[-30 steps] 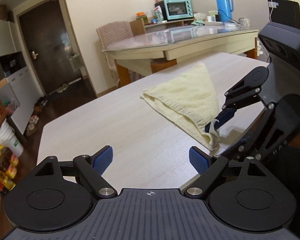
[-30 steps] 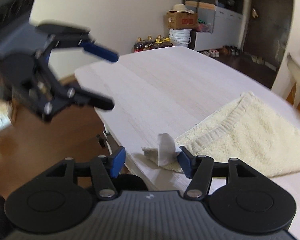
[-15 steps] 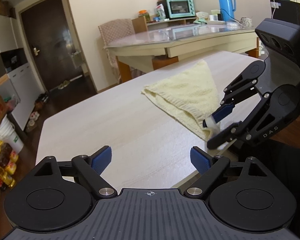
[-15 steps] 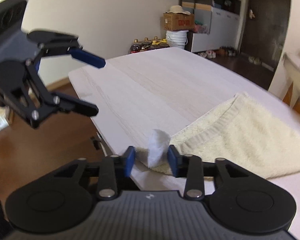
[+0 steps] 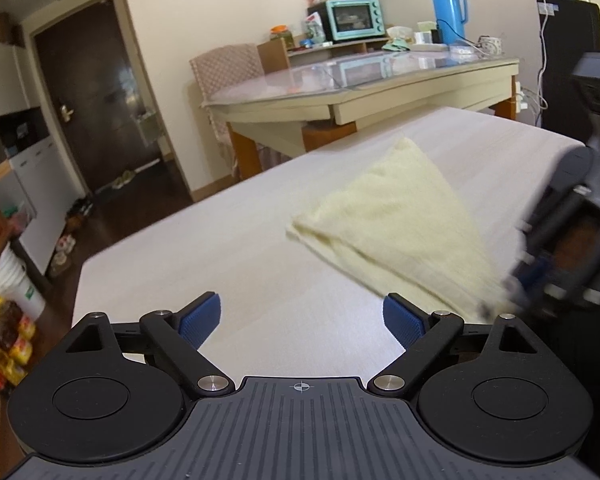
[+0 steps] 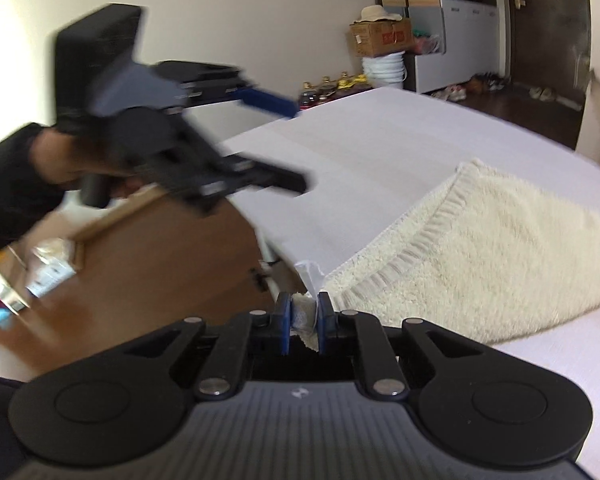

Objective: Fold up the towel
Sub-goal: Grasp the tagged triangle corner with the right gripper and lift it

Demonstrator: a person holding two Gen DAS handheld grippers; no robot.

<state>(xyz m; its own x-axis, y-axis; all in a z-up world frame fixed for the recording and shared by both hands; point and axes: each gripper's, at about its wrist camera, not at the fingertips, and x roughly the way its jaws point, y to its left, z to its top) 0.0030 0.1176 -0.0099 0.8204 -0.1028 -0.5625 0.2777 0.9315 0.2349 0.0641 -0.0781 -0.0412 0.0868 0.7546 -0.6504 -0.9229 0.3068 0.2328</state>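
Observation:
A pale yellow towel (image 5: 396, 216) lies folded into a triangle on the white wooden table (image 5: 220, 240), its near corner at the table's front edge. In the right wrist view the towel (image 6: 480, 248) spreads to the right. My right gripper (image 6: 304, 312) has its jaws closing, and its blue pads press on the towel's corner beside the white label (image 6: 310, 276). In the left wrist view the same gripper (image 5: 540, 276) is a blur at the right edge. My left gripper (image 5: 300, 316) stands open over bare table left of the towel, holding nothing. It shows blurred in the right wrist view (image 6: 296, 144).
A glass-topped table (image 5: 360, 80) with a toaster oven and a blue flask stands behind, with a chair (image 5: 228, 68) beside it. Buckets and bottles (image 5: 8, 300) sit on the floor to the left. A person's hand (image 6: 60, 160) holds the left gripper off the table's front edge.
My right gripper's jaws have closed from wide apart onto the towel's labelled corner. The left gripper has moved closer to the right one along the table's front edge, still open.

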